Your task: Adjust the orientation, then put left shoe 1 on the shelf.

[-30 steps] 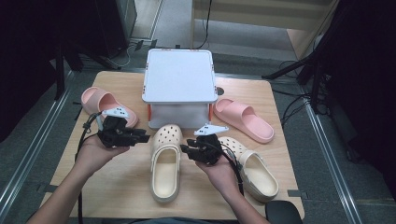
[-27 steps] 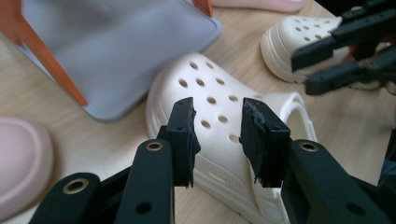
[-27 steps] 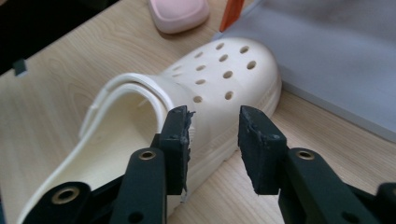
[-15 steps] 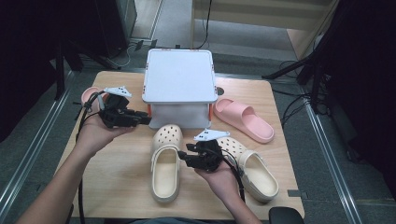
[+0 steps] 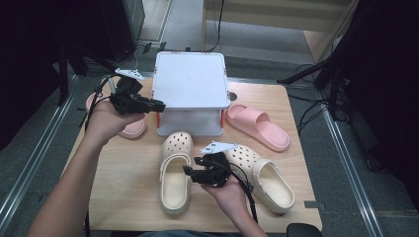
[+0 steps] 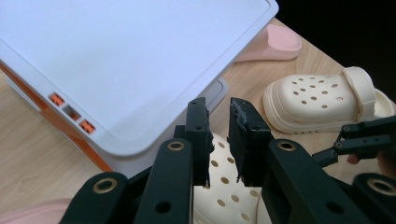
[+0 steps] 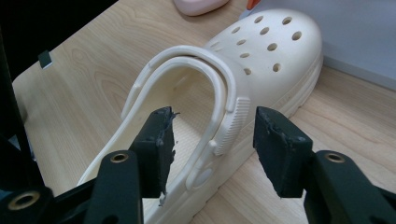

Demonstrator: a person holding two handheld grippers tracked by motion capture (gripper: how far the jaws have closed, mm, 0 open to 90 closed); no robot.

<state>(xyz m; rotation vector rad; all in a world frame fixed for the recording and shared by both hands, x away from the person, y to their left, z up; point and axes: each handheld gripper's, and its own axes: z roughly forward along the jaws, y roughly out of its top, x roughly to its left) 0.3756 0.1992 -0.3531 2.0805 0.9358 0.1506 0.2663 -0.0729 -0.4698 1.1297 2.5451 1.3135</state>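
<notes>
My right gripper (image 5: 190, 172) has just been opening, jaws apart astride the near-left perforated cream foam clog's (image 5: 174, 178) side; my left gripper (image 5: 157, 105) has just been closing, jaws narrowly apart and empty, by the white lidded plastic box (image 5: 190, 85).

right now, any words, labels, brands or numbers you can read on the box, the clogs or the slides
None can be read.
White storage box: plain lid, orange latches, no print visible.
Cream clogs and: only vent holes; a round strap rivet in the right gripper view may carry a mark, too blurred to tell.
Pink slides and: no marking visible.
</notes>
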